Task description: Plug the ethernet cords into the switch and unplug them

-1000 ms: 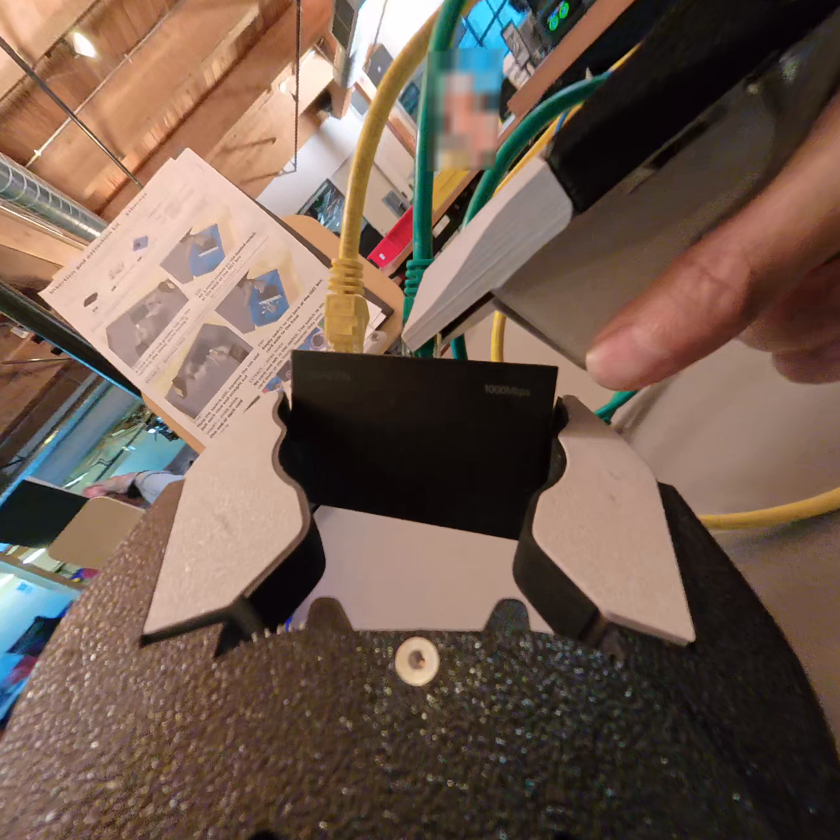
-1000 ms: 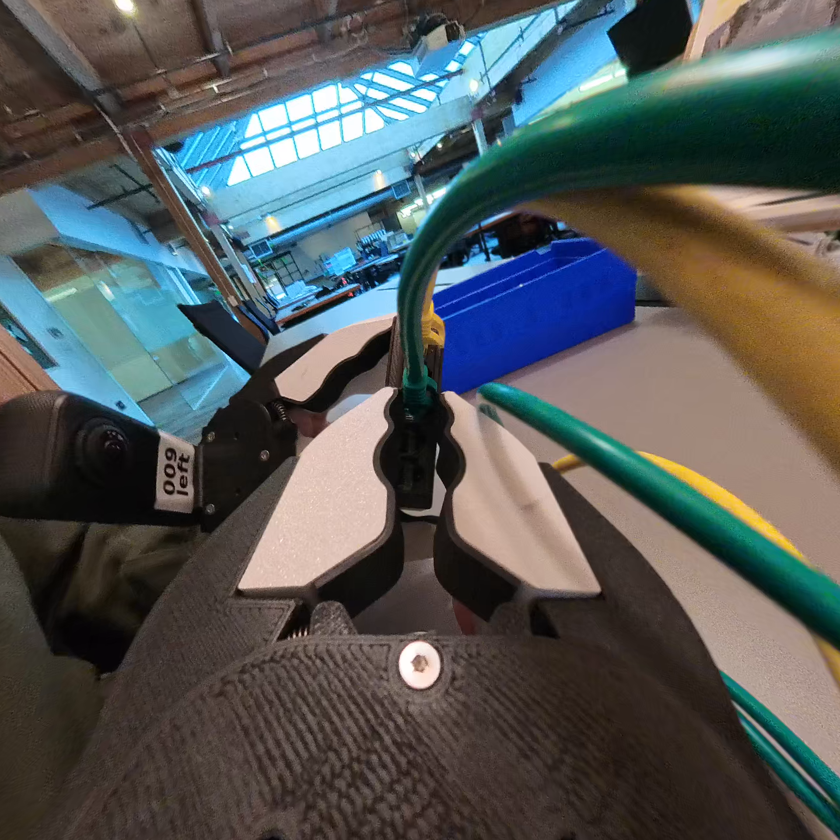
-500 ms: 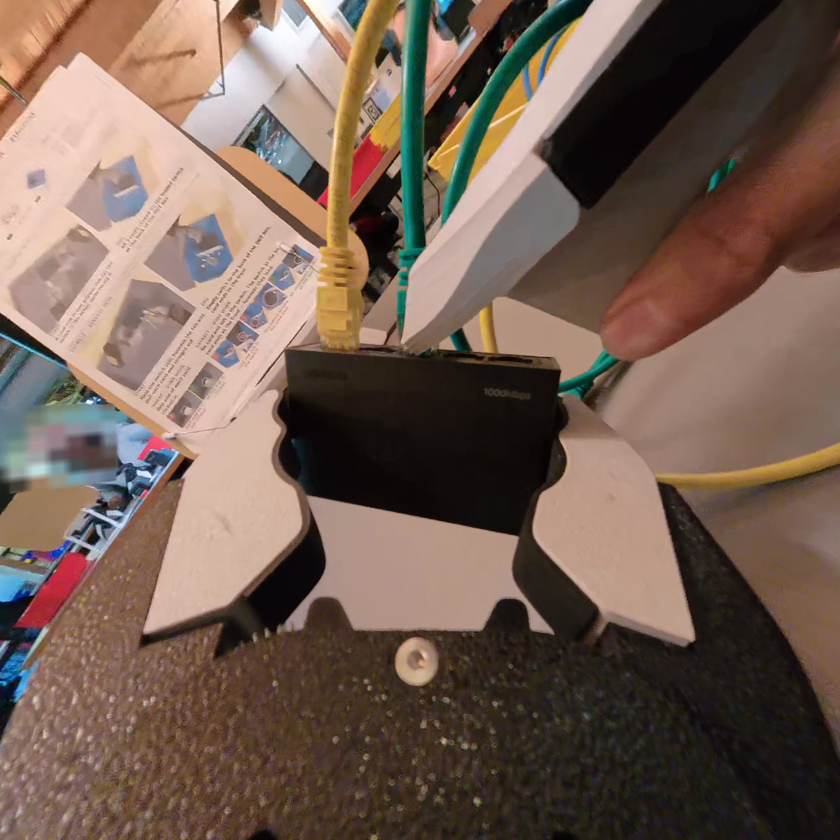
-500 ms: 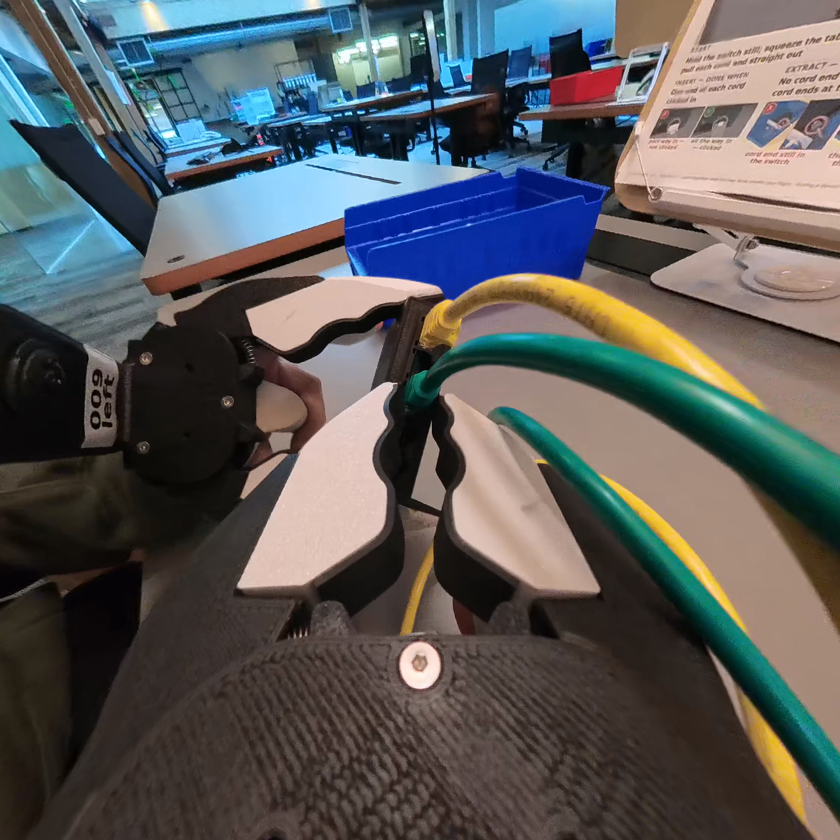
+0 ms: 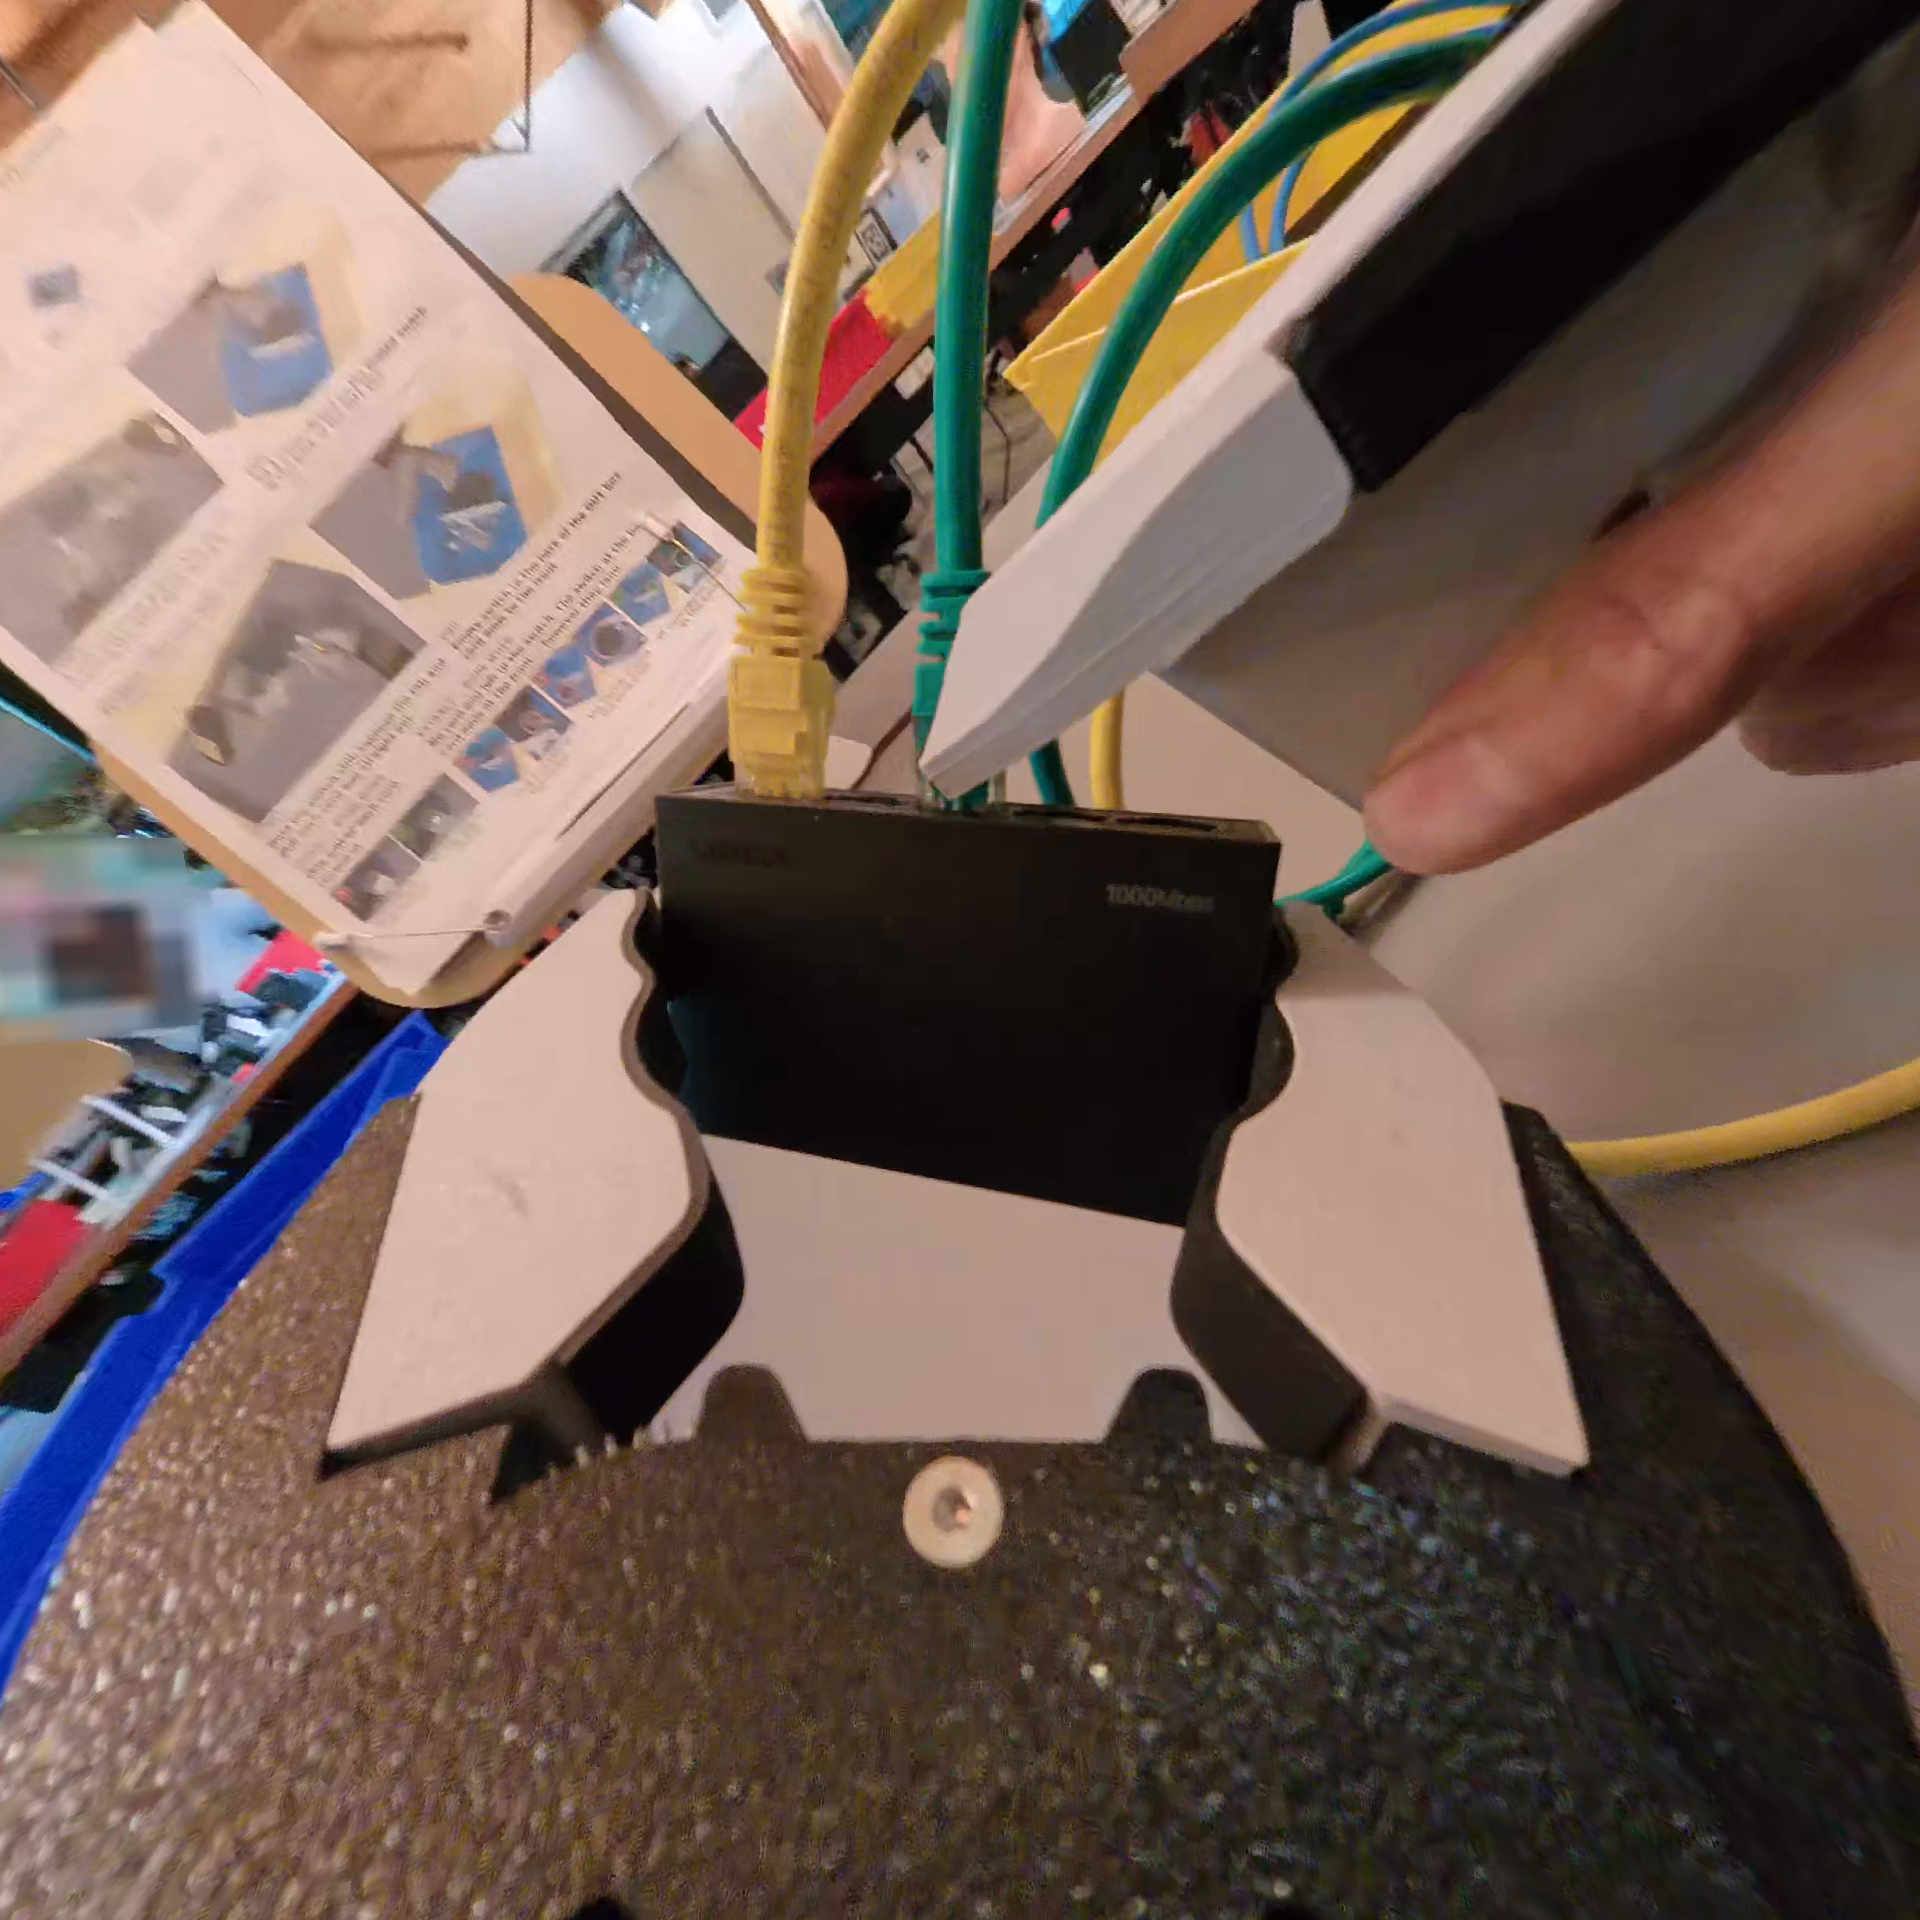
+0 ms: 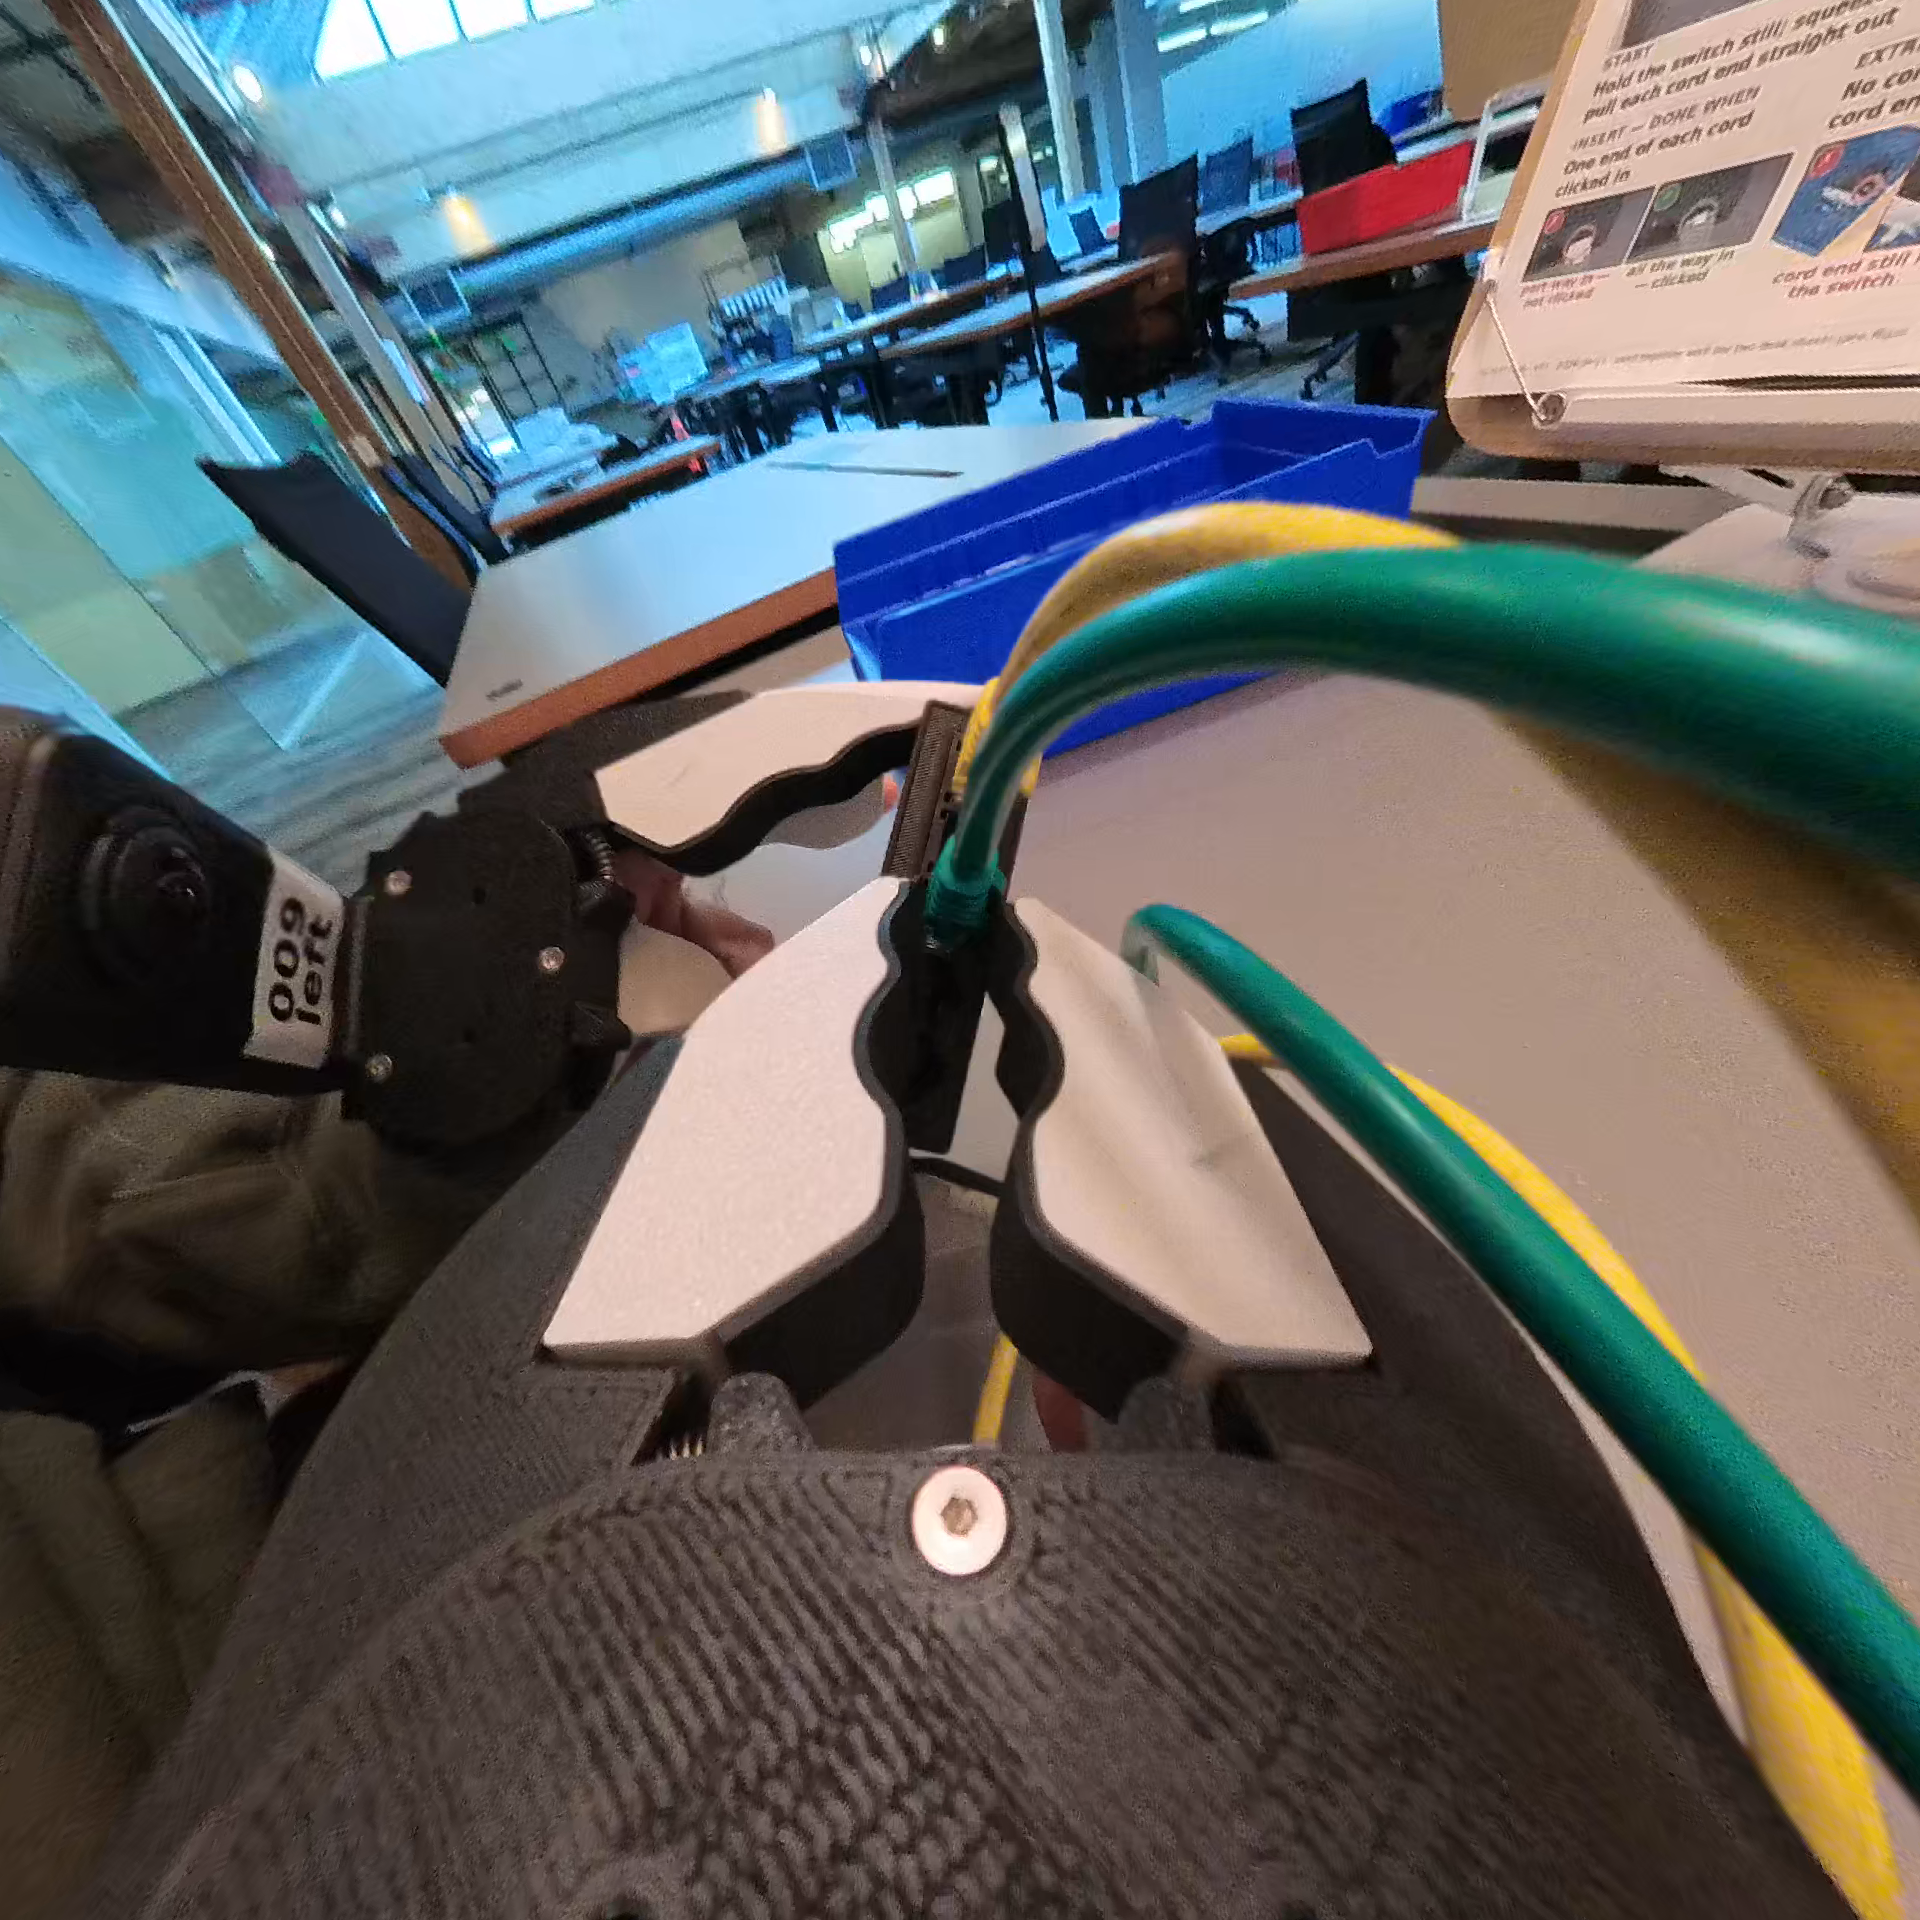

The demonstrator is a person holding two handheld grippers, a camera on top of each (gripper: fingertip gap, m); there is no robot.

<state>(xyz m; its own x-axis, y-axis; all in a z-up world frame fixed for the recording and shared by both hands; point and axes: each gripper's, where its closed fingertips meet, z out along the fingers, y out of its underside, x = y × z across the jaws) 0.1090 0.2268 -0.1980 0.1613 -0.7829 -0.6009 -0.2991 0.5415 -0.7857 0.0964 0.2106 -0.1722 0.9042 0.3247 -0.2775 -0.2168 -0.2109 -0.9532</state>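
Camera tilted lower, left gripper (image 5: 961, 997) clamps switch (image 5: 961, 997)

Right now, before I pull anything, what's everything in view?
switch: one, black, clamped between the left gripper's fingers.
yellow cord: one, plugged into the switch's end port.
green cord: one, plug at the next port, pinched by the right gripper.
second green cord: one, loose across the table, end hidden.
bin: one, blue, behind the switch.
instruction sheet: one, white, on a stand.
table: one, grey.
left gripper: shut on switch.
right gripper: shut on green plug.
thumb: one, on the right gripper.
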